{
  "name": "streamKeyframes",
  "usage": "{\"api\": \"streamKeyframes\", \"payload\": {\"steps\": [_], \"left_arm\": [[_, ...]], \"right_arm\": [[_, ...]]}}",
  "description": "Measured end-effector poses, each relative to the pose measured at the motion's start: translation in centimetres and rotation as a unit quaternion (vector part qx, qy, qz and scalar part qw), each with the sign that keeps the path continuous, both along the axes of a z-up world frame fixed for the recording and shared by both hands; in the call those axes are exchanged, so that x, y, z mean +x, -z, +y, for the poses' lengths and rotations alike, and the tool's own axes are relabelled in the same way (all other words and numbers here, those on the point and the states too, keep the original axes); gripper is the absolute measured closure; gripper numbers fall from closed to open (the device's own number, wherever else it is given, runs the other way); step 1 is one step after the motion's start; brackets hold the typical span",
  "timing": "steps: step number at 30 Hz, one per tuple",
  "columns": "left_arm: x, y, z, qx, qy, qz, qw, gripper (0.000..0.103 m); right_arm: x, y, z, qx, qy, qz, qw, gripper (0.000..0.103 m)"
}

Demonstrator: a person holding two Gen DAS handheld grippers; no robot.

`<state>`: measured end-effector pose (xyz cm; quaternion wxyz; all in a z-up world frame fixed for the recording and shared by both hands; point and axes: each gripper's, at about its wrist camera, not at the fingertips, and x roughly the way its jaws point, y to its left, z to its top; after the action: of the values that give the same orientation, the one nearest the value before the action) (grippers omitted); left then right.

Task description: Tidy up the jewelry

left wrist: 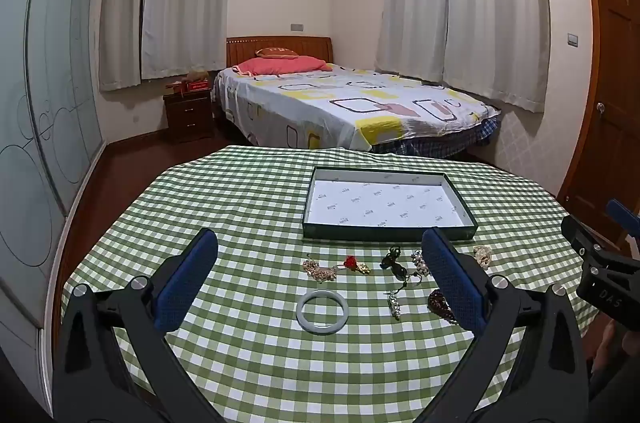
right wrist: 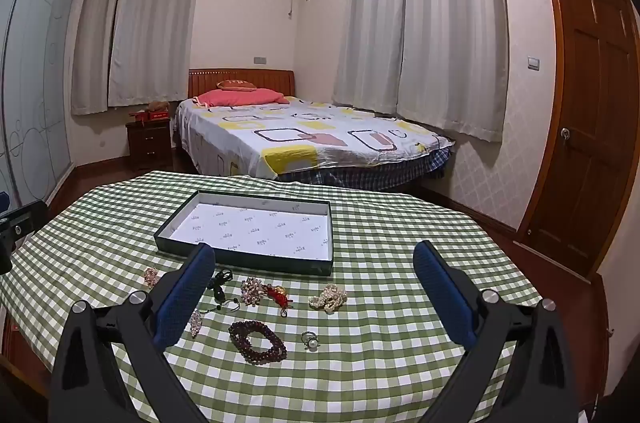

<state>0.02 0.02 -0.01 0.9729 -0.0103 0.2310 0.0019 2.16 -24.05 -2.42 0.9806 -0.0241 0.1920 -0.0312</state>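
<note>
- Jewelry all loose on checked surface (right wrist: 400,343), spread in a rough band just in front of box (right wrist: 192,201); none inside yet.
- Pale bangle (left wrist: 322,311) nearest left tongs (left wrist: 320,279); dark bead bracelet (right wrist: 258,342) and small ring (right wrist: 310,340) nearest right tongs (right wrist: 314,293).
- Further back: pearl cluster (right wrist: 328,297), red charm (right wrist: 276,293), black cord piece (right wrist: 220,281), sparkly pcs w/ fine detail hard to tell.
- Box open, shallow, paper-lined, placed behind the pieces – likely so each goes straight fwd into it.
- Pieces kept apart, prob. to allow single picks w/o tangling.
- Both tongs spread wide, holding nothing, hovering above surface – judged ready for first pick.
- Bed (left wrist: 352,107) well behind, not involved.
</note>
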Motion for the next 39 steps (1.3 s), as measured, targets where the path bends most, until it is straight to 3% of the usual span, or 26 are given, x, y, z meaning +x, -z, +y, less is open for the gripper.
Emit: {"api": "streamKeyframes", "payload": {"steps": [39], "left_arm": [[-0.2,-0.4,0.1,0.002,-0.005,-0.002,1.0000,0.004]], "right_arm": [[0.0,-0.7,0.2,0.001,-0.001,-0.004,1.000,0.006]]}}
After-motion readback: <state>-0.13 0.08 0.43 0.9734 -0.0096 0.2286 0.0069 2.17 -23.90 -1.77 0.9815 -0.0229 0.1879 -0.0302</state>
